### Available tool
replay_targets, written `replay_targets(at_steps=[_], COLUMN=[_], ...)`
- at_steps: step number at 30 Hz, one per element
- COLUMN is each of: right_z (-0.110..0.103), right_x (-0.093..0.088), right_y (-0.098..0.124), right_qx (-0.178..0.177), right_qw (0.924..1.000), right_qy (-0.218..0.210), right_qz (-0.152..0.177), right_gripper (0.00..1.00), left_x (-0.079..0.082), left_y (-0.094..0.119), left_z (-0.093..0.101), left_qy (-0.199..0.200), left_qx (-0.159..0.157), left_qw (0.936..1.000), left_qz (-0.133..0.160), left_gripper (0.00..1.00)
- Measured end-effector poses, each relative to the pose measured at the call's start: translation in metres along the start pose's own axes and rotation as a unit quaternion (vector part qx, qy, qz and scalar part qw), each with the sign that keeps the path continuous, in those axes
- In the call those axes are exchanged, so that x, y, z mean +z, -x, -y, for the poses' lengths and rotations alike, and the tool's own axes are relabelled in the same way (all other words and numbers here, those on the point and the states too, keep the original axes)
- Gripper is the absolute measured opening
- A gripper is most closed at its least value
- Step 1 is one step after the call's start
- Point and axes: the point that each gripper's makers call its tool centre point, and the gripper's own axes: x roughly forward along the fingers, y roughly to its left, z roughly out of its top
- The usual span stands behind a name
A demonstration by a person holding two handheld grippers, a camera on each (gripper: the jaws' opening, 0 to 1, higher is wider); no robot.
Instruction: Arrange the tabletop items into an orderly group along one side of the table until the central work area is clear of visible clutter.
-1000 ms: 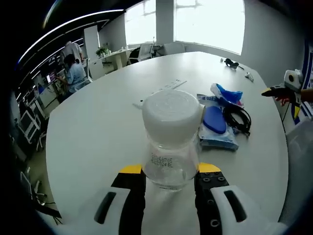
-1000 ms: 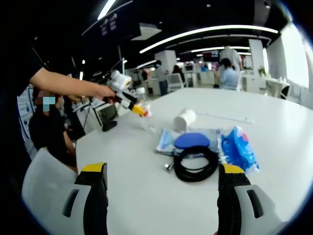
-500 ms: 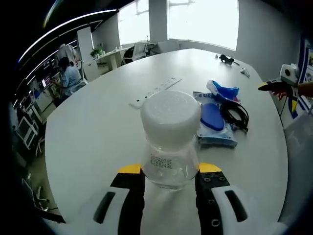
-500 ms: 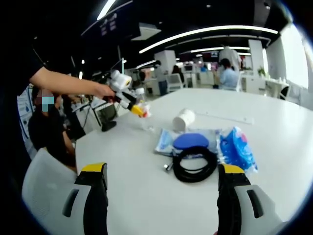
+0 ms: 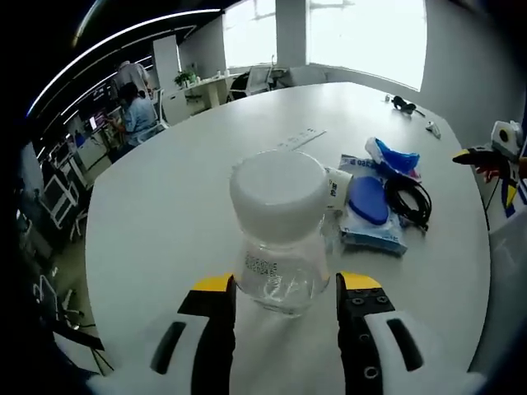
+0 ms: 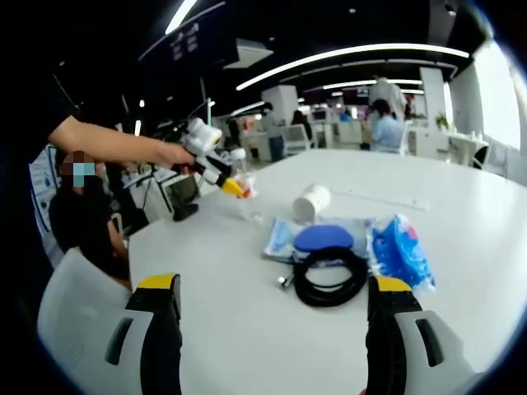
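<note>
Two jaws of left gripper (image 5: pixel 284 296) flank clear jar (image 5: pixel 276 239); right gripper (image 6: pixel 272 309) spread

It was an open-plan office. A large round white table (image 5: pixel 165 206) stood under long strip ceiling lights (image 6: pixel 346 53), with bright windows (image 5: pixel 362 33) behind. Farther back, people (image 5: pixel 136 115) sat at rows of desks with monitors, and a white chair (image 6: pixel 66 304) stood at the table's edge.
</note>
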Motion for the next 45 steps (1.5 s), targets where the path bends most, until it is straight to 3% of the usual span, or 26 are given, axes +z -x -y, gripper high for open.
replay_targets(at_steps=[17, 45], right_z=[-0.002, 0.000], right_x=[0.001, -0.001], right_y=[0.002, 0.006], right_qx=[0.005, -0.001], right_qw=[1.0000, 1.0000], right_qy=[0.002, 0.000], right_qz=[0.002, 0.002], right_gripper=[0.92, 0.92], left_x=[-0.012, -0.008], left_y=[0.013, 0.010], left_z=[-0.011, -0.028], left_qy=[-0.031, -0.047], left_qx=[0.036, 0.056], left_qw=[0.9986, 0.9969], left_qz=[-0.023, -0.030], left_gripper=[0.36, 0.32])
